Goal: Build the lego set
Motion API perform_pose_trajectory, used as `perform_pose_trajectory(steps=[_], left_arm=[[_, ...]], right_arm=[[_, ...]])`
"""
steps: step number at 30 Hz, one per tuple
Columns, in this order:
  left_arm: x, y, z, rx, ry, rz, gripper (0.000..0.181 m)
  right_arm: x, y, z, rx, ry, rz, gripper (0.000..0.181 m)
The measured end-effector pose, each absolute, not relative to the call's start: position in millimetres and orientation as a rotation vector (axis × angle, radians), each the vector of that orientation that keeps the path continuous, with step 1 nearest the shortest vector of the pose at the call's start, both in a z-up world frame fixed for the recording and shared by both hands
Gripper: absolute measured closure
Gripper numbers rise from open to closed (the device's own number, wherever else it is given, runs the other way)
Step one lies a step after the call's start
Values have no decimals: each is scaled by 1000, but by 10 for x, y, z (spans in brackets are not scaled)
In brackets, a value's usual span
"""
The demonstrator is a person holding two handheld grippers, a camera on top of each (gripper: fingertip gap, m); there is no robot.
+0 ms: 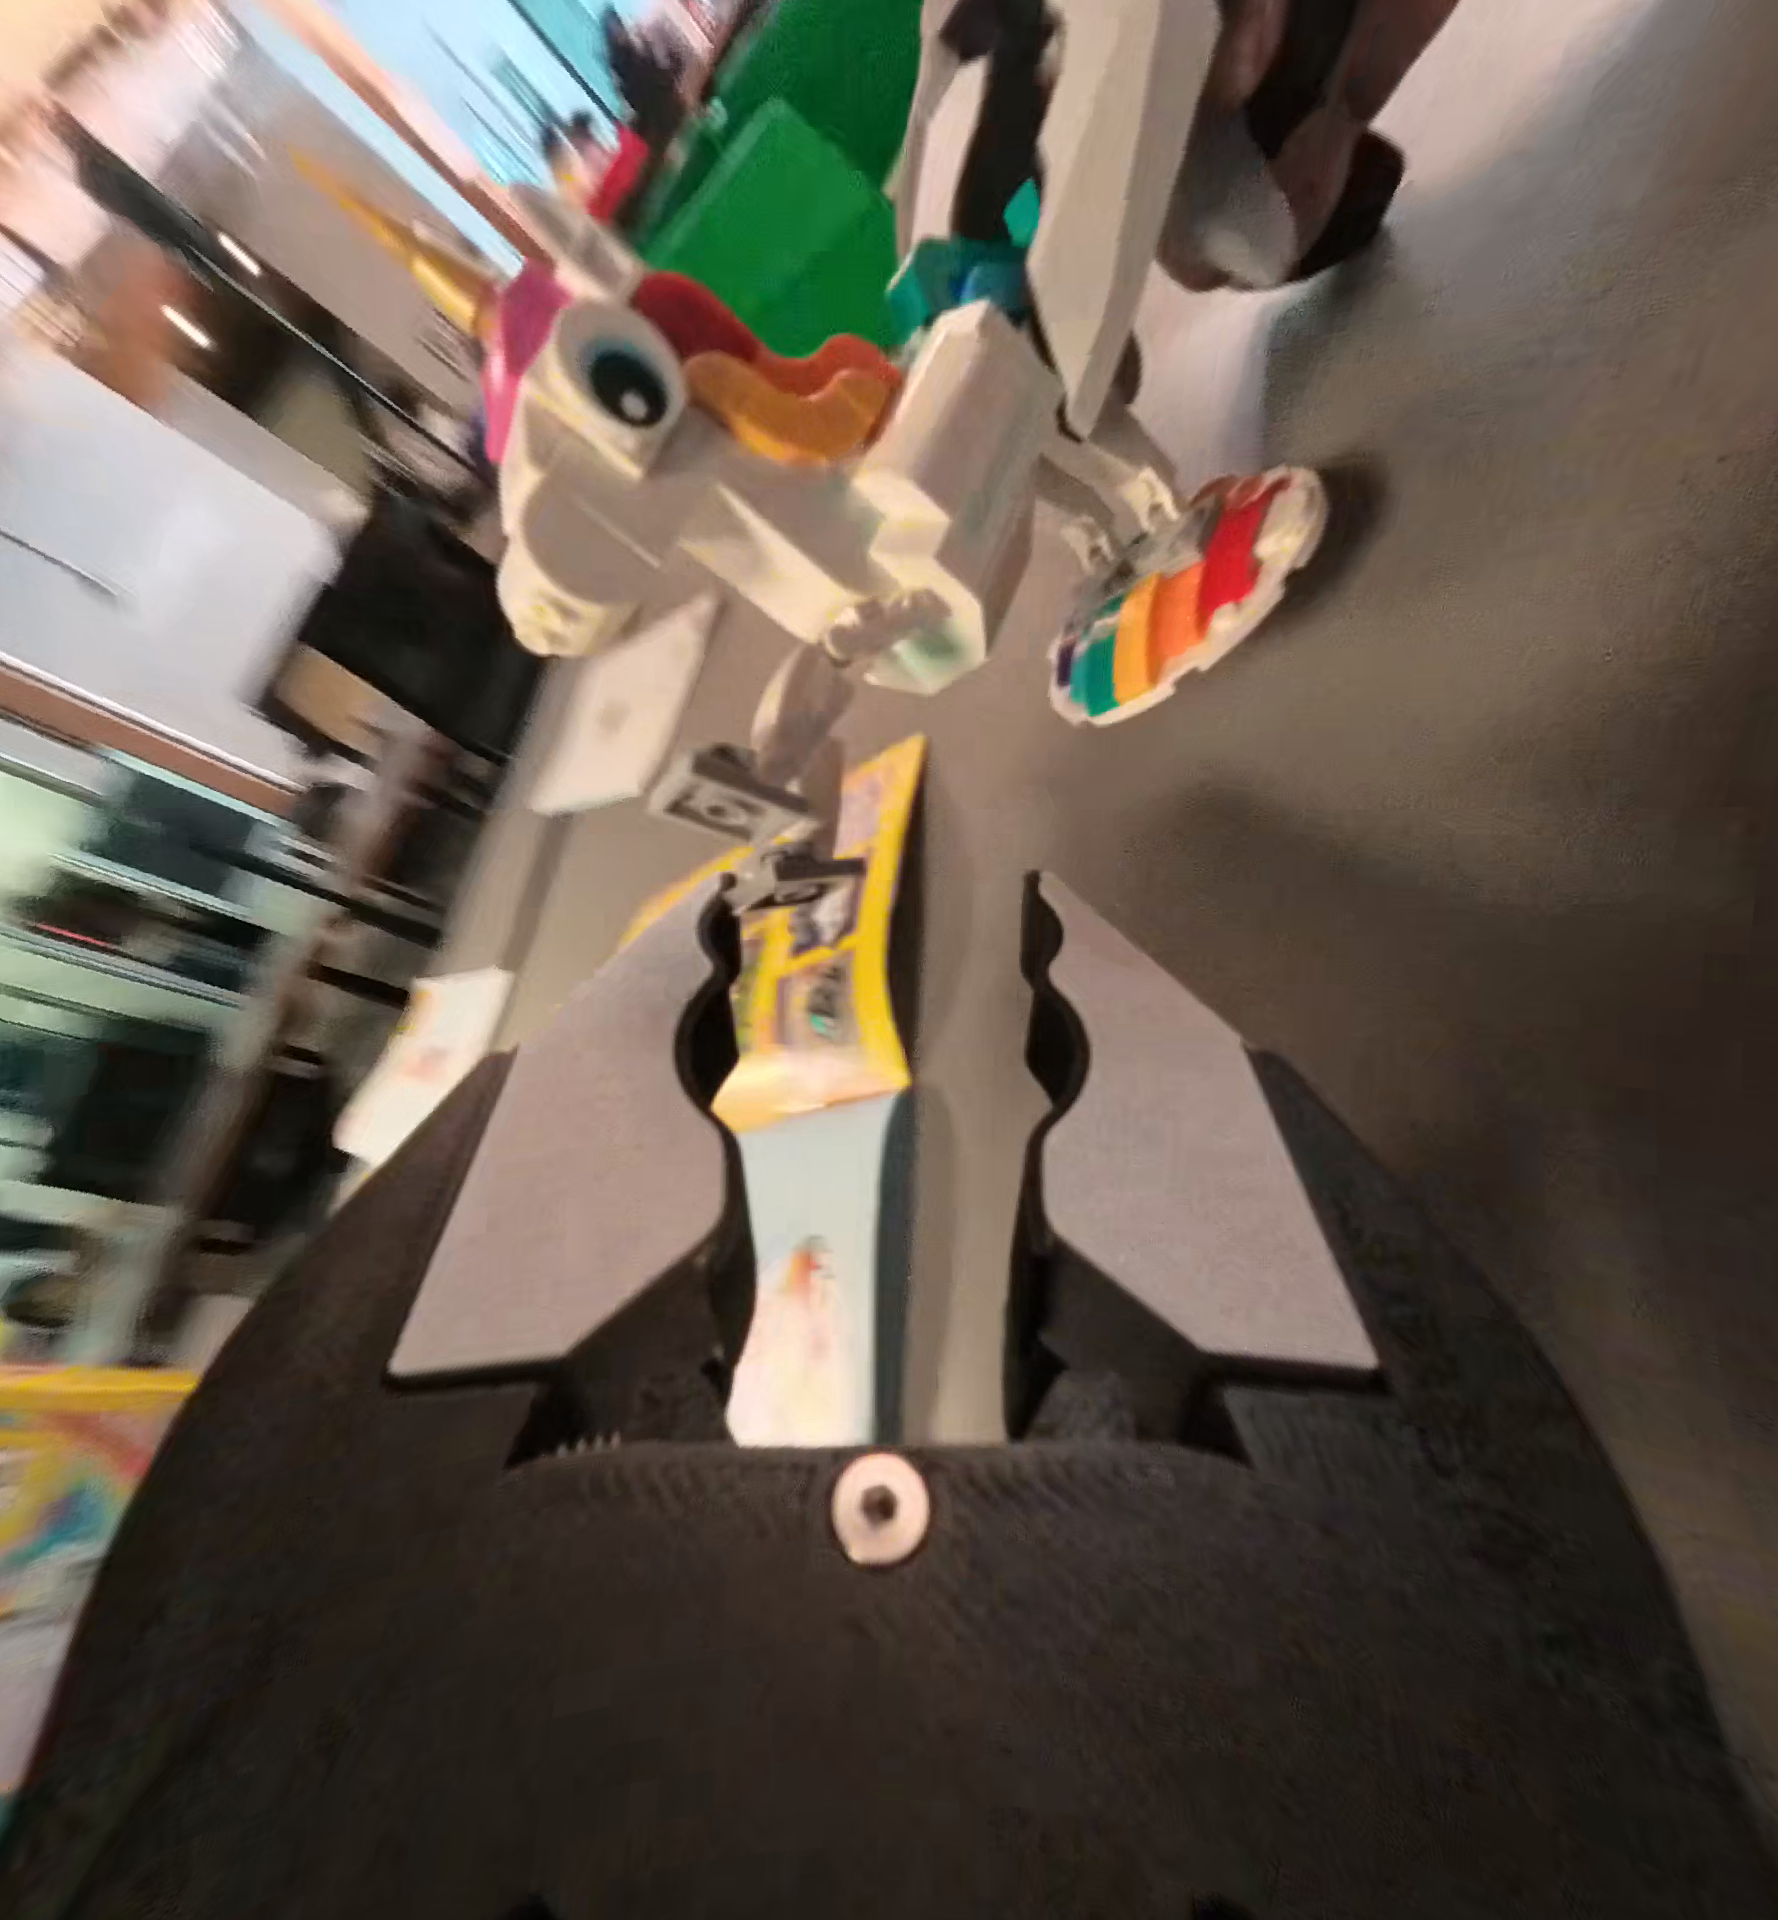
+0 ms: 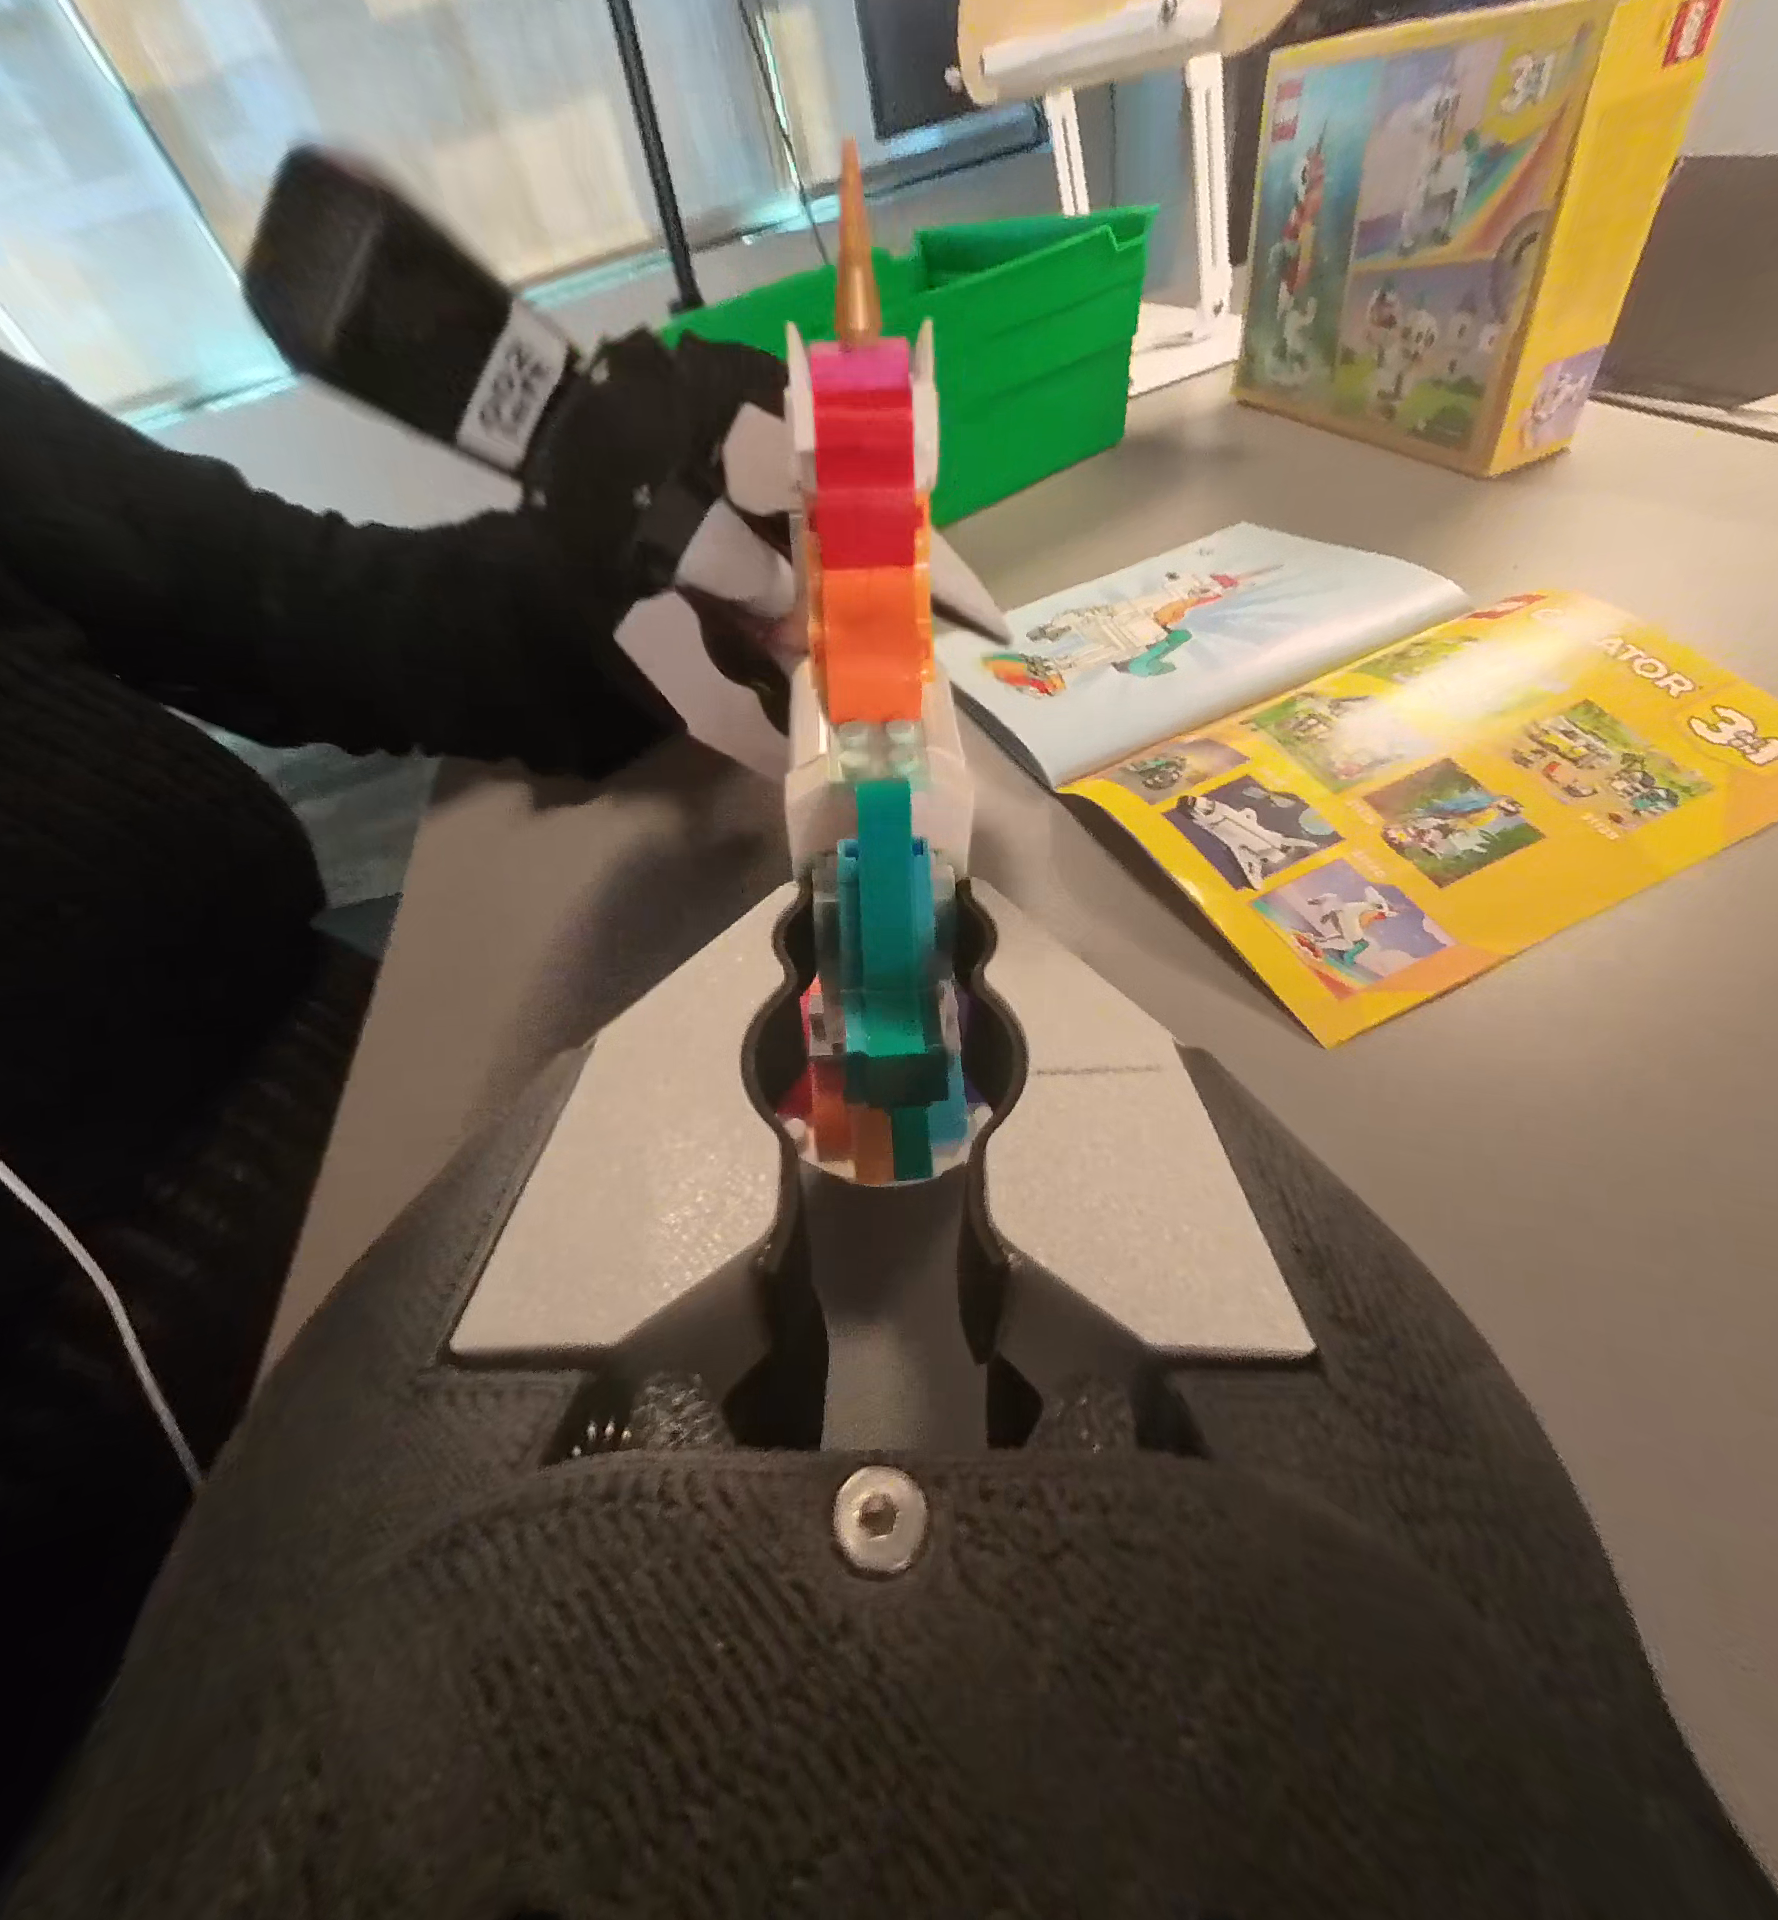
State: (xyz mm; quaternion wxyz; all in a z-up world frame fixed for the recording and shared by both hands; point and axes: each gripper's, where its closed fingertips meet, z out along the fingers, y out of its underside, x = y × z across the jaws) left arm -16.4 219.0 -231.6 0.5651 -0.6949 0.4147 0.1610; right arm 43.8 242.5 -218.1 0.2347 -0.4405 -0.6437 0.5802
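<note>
At the left of the right wrist view a black-sleeved arm [image 2: 241, 582] reaches in with the left gripper [image 2: 760, 530], whose pale fingers [image 2: 750, 561] look to lie against the head end of the unicorn model [image 2: 869, 582] — whether they pinch it I cannot tell from here. In the left wrist view those same fingers stand apart with nothing between them, the left gripper [image 1: 880, 914] aimed low along the grey counter [image 1: 1487, 935], so they read as released.

At centre, the unicorn stands with its gold horn [image 2: 857, 260] upright, rainbow mane running down its back, teal tail toward the camera. The right gripper [image 2: 885, 904] is clenched on the unicorn's rear, tail bricks sitting between its fingers. The left view shows the round rainbow plate [image 1: 1186, 592] down on the counter beneath the hind leg.

Behind stands a green bin [image 2: 1020, 343]; to the right lie the open instruction booklet [image 2: 1384, 748] and, farther back, the yellow set box [image 2: 1467, 229].

The build looks nearly whole, so the step in hand is probably final seating or posing. The next move likely calls for a steady rear hold while the left fingers close gently on the head or neck — too hard a squeeze could pop bricks loose.
</note>
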Motion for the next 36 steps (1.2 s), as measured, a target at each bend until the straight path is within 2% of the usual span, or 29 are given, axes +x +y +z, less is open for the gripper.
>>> perform_pose_trajectory(steps=[5,8,12,17,22,27,36], left_arm=[[-382,2029,-2449,-1622,1055,638,131],[-486,1919,-2472,-1659,1018,606,129],[60,1795,-2210,-1404,1108,555,132],[489,2051,-2557,-1299,1375,785,123],[530,2358,-2531,-1258,1350,892,136],[486,2441,-2493,-1272,1305,906,167],[494,2400,-2492,-1280,1327,934,170]], right_arm=[[435,2410,-2174,-1193,-1766,1583,158],[461,2424,-2124,-1168,-1744,1626,158],[435,2474,-2157,-1210,-1736,1598,158],[412,2472,-2109,-1236,-1679,1668,158],[410,2478,-2078,-1247,-1644,1714,158],[409,2458,-2063,-1243,-1641,1746,158],[392,2507,-2033,-1256,-1590,1747,158]])
